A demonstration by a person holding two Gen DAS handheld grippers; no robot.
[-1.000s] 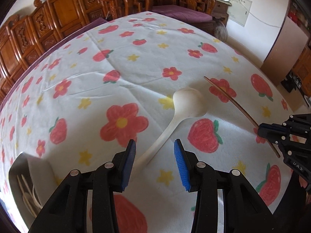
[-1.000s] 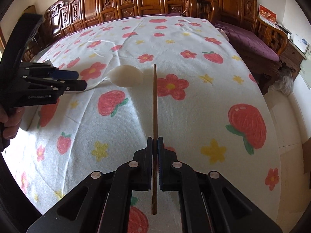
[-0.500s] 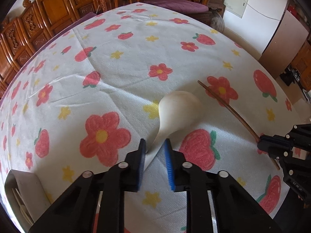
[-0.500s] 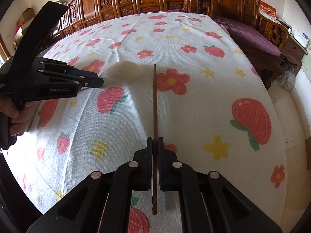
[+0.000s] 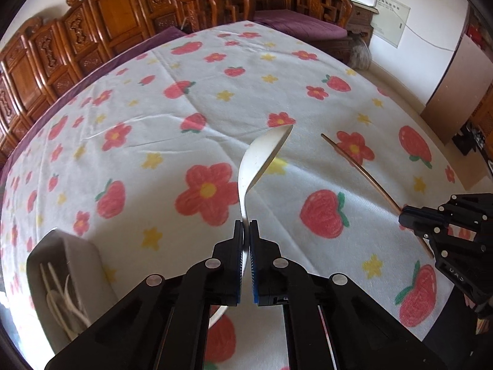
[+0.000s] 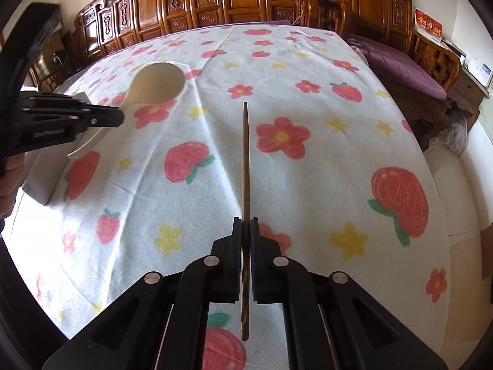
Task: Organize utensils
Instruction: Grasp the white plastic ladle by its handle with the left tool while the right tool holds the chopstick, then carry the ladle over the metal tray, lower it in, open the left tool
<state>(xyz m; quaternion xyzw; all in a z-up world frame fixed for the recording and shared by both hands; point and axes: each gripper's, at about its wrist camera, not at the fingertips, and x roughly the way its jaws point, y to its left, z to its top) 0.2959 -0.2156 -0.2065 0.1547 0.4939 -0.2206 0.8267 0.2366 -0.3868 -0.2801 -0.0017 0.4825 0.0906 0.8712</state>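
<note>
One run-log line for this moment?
left gripper: shut on white spoon | right gripper: shut on wooden chopstick | holder: unreached

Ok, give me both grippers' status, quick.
Left gripper: shut on the white spoon.
Right gripper: shut on the wooden chopstick.

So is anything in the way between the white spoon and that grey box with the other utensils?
Nothing visible. The left gripper holds the white spoon, and only bare tablecloth lies between it and the grey box.
</note>
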